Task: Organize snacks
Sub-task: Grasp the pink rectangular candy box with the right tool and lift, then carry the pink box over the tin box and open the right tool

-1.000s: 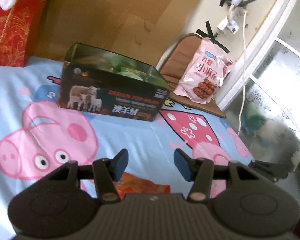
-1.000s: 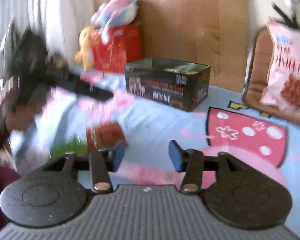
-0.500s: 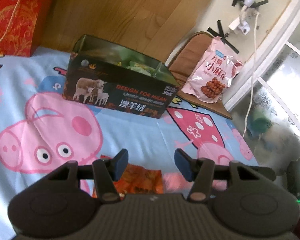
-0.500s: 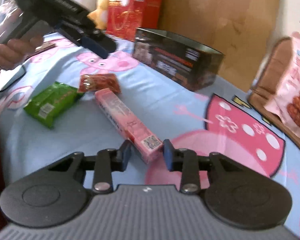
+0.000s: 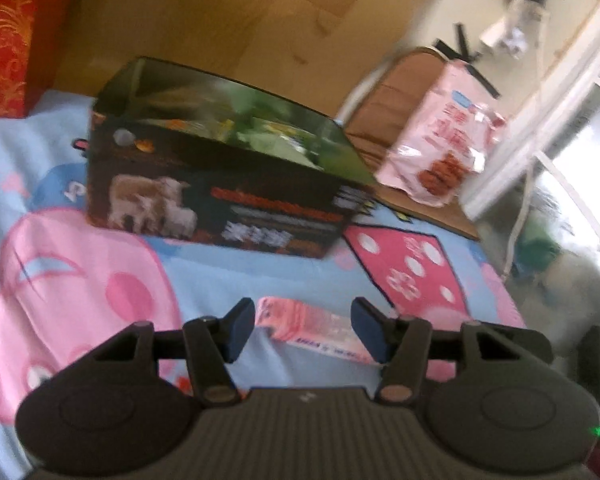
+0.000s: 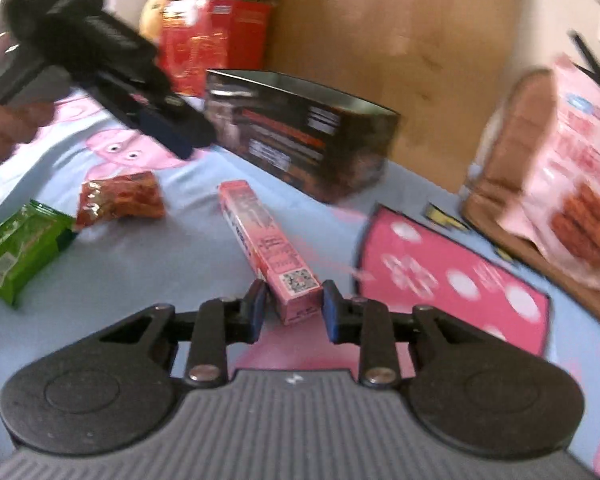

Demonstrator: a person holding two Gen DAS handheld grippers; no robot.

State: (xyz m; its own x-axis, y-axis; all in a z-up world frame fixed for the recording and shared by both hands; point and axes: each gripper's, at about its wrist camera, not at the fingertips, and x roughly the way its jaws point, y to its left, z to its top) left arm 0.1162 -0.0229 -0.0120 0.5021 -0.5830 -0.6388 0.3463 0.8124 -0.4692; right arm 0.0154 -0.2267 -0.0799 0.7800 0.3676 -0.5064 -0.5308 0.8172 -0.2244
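The long pink snack box [image 6: 267,244] lies on the cartoon bedsheet [image 6: 172,264], its near end between the jaws of our right gripper [image 6: 293,309] — they are closing, and we judge the pads not yet pressing. Our left gripper [image 5: 303,329] hangs over the same box's other end, jaws apart and opening, holding nothing. Beyond stands the dark tin [image 6: 304,136], already holding some packets. Left on the sheet: the red packet [image 6: 121,198] and the green packet [image 6: 20,246] — so we seem roughly midway.

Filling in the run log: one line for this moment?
right hand-held gripper: closing around pink box | left hand-held gripper: opening, empty | dark tin: open
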